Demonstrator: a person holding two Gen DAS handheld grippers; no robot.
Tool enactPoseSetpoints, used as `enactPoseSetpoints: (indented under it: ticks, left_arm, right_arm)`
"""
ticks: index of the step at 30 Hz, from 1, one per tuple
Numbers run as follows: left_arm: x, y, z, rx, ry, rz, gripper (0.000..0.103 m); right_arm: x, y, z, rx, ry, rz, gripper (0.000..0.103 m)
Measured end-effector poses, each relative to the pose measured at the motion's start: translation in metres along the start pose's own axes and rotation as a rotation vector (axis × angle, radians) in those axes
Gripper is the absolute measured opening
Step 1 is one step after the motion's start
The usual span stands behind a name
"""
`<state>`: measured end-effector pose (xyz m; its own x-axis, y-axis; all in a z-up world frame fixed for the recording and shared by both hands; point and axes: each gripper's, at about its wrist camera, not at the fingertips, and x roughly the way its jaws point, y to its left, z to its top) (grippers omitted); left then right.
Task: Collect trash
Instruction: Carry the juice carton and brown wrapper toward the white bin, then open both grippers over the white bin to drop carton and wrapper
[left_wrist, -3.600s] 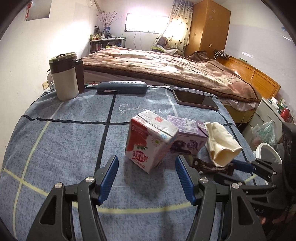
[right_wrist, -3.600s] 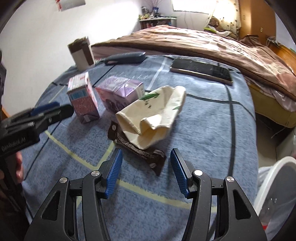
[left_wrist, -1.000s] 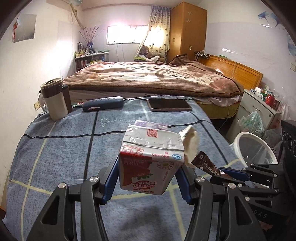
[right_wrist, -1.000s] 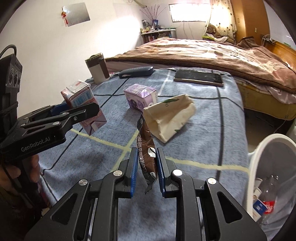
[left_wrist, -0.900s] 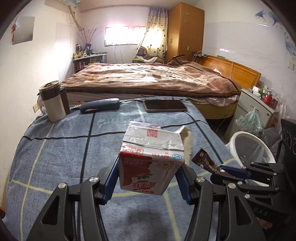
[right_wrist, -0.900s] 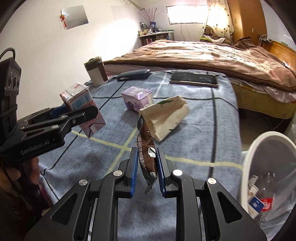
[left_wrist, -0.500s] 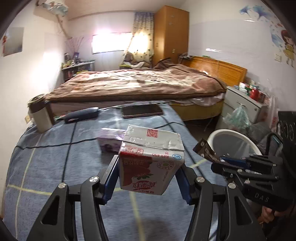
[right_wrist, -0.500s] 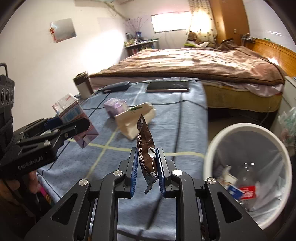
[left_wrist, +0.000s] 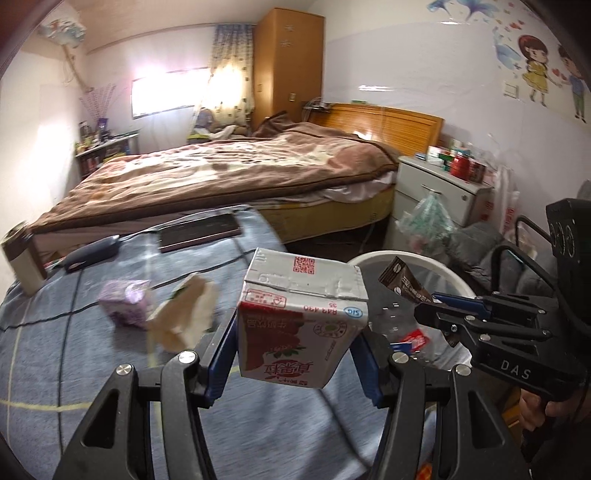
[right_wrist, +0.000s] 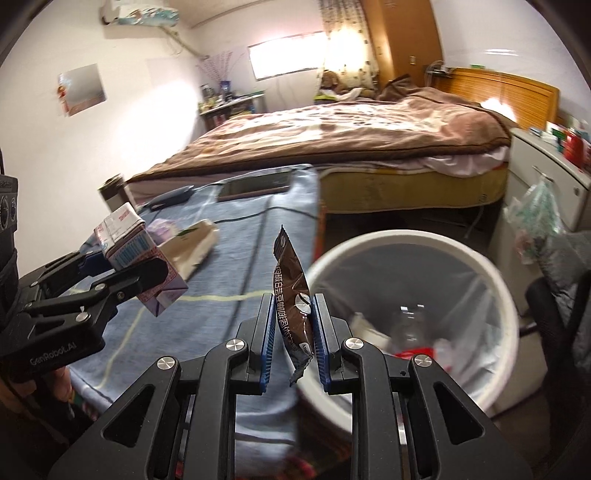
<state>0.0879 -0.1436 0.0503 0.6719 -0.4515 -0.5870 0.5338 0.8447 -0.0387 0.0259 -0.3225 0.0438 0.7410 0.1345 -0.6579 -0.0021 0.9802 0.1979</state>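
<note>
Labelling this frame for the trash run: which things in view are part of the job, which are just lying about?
Job:
- red-and-white milk carton, in left tool
- brown foil snack wrapper, in right tool
- white round bin
- purple drink carton
- crumpled cream paper bag

Lying about:
- dark tablet
- dark glasses case
- brown-and-cream tumbler

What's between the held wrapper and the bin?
Nothing visible. The right gripper holds the wrapper beside the bin rim; the bin mouth is open, with some trash at the bottom.
</note>
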Motion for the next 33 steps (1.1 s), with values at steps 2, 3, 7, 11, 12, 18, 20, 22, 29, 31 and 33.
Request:
enactPoseSetpoints:
  ticks: [2,3,7,11,12,18,20,22,29,31,33]
  left_arm:
    - [0.006,-0.012,0.004,0.018,0.004,-0.022,0.060]
    - [0.009,-0.018,0.006,0.028,0.005,-0.036,0.060]
    - [0.022,-0.042,0.013,0.054,0.015,-0.079,0.060]
    - [0.041,-0.061,0.015,0.050,0.043,-0.131,0.060]
    - [0.045,-0.066,0.015,0.051,0.051,-0.136,0.060]
    - [0.066,-0.083,0.013,0.069,0.095,-0.153,0.060]
    - [0.070,-0.085,0.012,0.068,0.105,-0.158,0.060]
    - [0.074,-0.087,0.011,0.071,0.114,-0.155,0.060]
    - [0.083,-0.091,0.008,0.069,0.138,-0.156,0.061]
    - [0.084,-0.091,0.008,0.070,0.146,-0.144,0.061]
    - [0.085,-0.090,0.008,0.070,0.147,-0.141,0.067]
  right_arm:
    - [-0.002,-0.011,0.001,0.024,-0.004,-0.020,0.022]
    - [-0.003,-0.018,0.001,0.034,-0.007,-0.032,0.022]
    - [-0.005,-0.038,-0.001,0.067,-0.009,-0.091,0.022]
    - [0.001,-0.056,-0.004,0.106,0.013,-0.123,0.022]
    - [0.002,-0.060,-0.005,0.112,0.019,-0.130,0.022]
    - [0.007,-0.083,-0.011,0.156,0.045,-0.173,0.022]
    - [0.009,-0.087,-0.012,0.165,0.054,-0.181,0.022]
    - [0.012,-0.091,-0.013,0.169,0.064,-0.189,0.022]
    - [0.020,-0.093,-0.016,0.151,0.095,-0.198,0.022]
    - [0.021,-0.091,-0.016,0.135,0.098,-0.212,0.023]
    - [0.022,-0.091,-0.016,0.127,0.106,-0.231,0.024]
